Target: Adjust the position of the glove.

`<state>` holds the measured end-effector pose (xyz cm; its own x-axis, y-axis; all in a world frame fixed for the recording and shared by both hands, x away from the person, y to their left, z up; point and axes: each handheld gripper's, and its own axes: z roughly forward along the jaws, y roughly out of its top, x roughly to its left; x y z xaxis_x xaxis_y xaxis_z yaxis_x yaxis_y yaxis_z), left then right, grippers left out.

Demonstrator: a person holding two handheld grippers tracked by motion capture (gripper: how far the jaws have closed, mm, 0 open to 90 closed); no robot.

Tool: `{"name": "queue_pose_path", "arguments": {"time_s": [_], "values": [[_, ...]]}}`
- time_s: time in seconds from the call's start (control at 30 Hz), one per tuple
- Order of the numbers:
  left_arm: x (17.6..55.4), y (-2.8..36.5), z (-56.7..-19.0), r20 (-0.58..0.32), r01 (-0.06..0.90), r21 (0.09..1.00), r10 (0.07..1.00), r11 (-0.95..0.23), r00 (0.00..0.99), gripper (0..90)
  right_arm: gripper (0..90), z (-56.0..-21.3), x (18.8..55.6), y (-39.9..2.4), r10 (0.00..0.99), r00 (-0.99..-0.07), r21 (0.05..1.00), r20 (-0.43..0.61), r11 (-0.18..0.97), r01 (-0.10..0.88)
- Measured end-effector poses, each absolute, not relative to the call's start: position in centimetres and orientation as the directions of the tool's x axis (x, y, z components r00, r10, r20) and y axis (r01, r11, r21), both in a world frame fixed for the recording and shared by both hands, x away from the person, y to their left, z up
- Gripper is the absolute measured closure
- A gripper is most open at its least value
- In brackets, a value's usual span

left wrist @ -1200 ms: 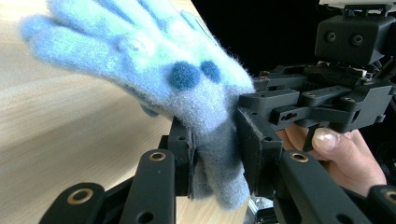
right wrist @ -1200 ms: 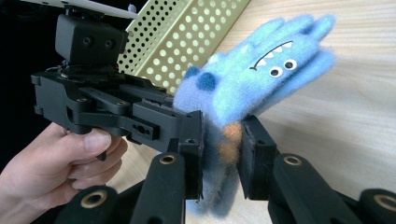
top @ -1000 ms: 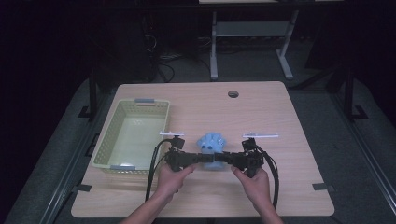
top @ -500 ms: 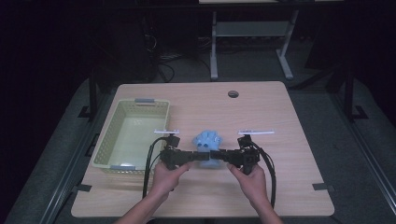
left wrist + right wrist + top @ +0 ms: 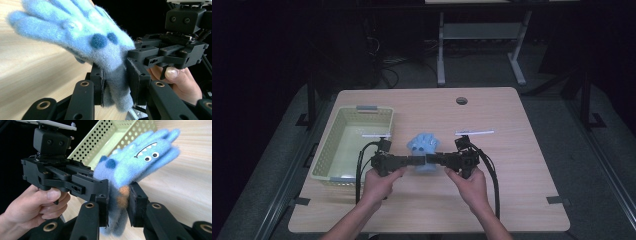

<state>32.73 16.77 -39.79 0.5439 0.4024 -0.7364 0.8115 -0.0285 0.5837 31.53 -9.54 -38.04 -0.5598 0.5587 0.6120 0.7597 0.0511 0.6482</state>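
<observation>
We had the fuzzy light-blue monster-face glove [image 5: 424,146] pinched at its cuff from both sides, raised just above the pale wooden table [image 5: 512,200], near its front edge and just right of the pale green perforated plastic basket [image 5: 328,150]. The left gripper [image 5: 113,82] was closed down on the grey-blue cuff, its jaws nearly together with only the fabric between them. The right gripper [image 5: 118,203] was closed the same way on the opposite edge, where an orange patch showed between its pads. From above, the two tools met nose to nose under the glove, with the left gripper [image 5: 412,161] and the right gripper [image 5: 437,159] pointing at each other, and the glove's fingers stood up and away from us.

We judged the step to be carrying the glove into the basket. To do that well, we needed to move both hands together to the left at one pace, so the cuff neither stretched nor slackened. We also needed to lift enough for the hanging cuff end to pass over the basket's near right wall. Both bites sat close to the cuff's edge, so we thought a jerk could pull the fleece free from one side. Once over the basket floor, we wanted to lower before opening, and to open both grips at once.
</observation>
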Motion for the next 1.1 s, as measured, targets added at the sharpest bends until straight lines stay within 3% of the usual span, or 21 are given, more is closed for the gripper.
{"name": "queue_pose_path", "arguments": {"time_s": [1.1], "values": [[33.7, 23.3, -36.8, -0.733, 0.792, 0.608, 0.421, 0.055, 0.534, 69.4, 73.6, -34.7, 34.6, -3.2, 0.509, -0.633, 0.681, 0.583, 0.118, 0.723]]}}
